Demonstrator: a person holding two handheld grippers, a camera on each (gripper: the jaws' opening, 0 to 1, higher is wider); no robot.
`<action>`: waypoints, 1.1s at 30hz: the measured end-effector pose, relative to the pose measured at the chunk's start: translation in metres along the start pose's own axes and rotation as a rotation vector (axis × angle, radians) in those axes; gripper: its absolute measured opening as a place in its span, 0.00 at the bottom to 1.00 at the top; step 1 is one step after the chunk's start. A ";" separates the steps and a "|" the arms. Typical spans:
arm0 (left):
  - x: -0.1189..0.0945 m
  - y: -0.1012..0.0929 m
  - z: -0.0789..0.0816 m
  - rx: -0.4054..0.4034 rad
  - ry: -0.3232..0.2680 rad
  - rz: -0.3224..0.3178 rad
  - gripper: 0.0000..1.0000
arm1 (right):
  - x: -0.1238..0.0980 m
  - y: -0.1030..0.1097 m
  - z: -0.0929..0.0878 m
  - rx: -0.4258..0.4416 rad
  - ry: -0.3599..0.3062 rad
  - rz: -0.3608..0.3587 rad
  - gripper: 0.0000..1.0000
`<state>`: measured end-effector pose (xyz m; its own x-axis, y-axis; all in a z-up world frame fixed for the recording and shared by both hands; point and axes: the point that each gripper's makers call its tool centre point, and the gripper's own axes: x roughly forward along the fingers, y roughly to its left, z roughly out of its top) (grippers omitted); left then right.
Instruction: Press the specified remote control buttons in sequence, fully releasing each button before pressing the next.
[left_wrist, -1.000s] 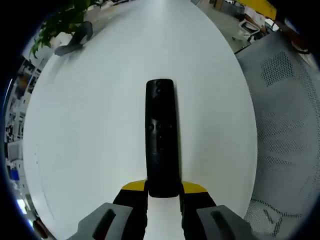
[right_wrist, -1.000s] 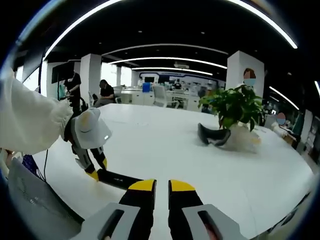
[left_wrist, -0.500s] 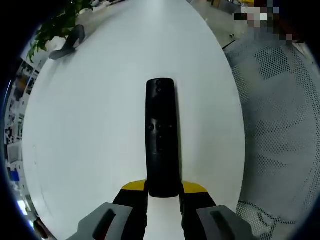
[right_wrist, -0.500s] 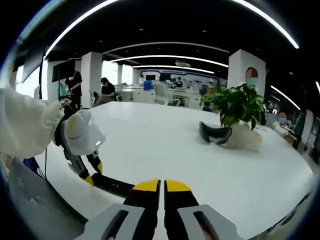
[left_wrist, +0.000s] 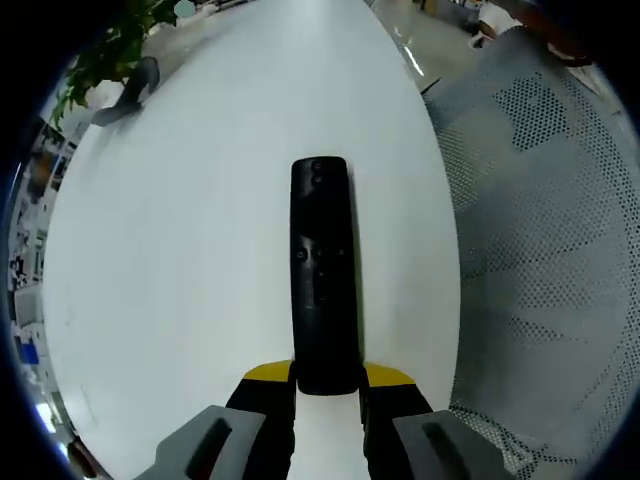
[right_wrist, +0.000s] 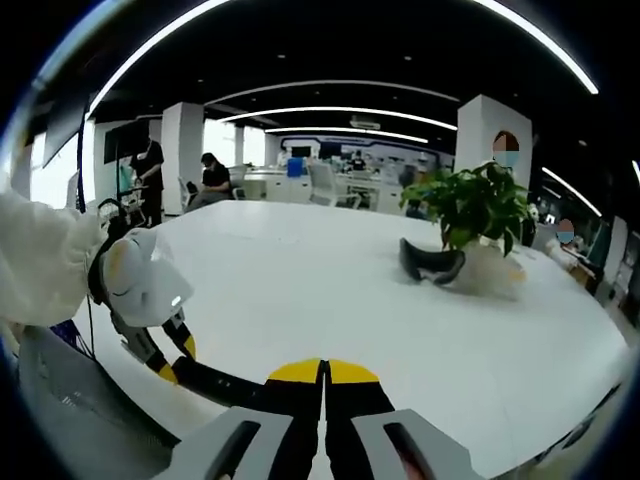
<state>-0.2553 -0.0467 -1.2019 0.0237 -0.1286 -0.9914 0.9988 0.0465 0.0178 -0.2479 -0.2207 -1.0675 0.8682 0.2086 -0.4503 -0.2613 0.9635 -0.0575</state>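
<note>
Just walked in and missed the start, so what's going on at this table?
A person holds a gripper in each hand. The left gripper clamps the near end of a black remote control over the white table. The right gripper, jaws closed and empty, hovers just beside the remote. No button is being pressed.

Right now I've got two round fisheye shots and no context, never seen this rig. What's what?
No robot: a person holds a two-jaw gripper in each hand, and each carries a fisheye camera looking along its jaws.

In the left gripper view, the left gripper clamps the near end of a black remote control, held above a white table; a grey mesh chair stands beside it.

In the right gripper view, the right gripper has its yellow-tipped jaws shut on nothing. The left gripper and remote appear at lower left. Farther off on the table, a potted plant.
</note>
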 end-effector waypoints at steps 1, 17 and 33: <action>0.000 -0.002 0.000 0.000 0.002 0.002 0.23 | 0.000 0.000 -0.001 0.000 0.003 -0.001 0.00; -0.001 -0.026 0.004 -0.049 -0.021 0.002 0.23 | 0.003 0.002 -0.006 -0.018 0.039 0.000 0.00; -0.002 -0.041 0.006 -0.115 -0.117 0.017 0.23 | 0.013 0.008 -0.034 -0.032 0.206 0.026 0.00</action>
<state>-0.2956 -0.0540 -1.1997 0.0524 -0.2414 -0.9690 0.9867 0.1623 0.0129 -0.2531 -0.2163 -1.1040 0.7572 0.1918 -0.6244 -0.2990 0.9517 -0.0702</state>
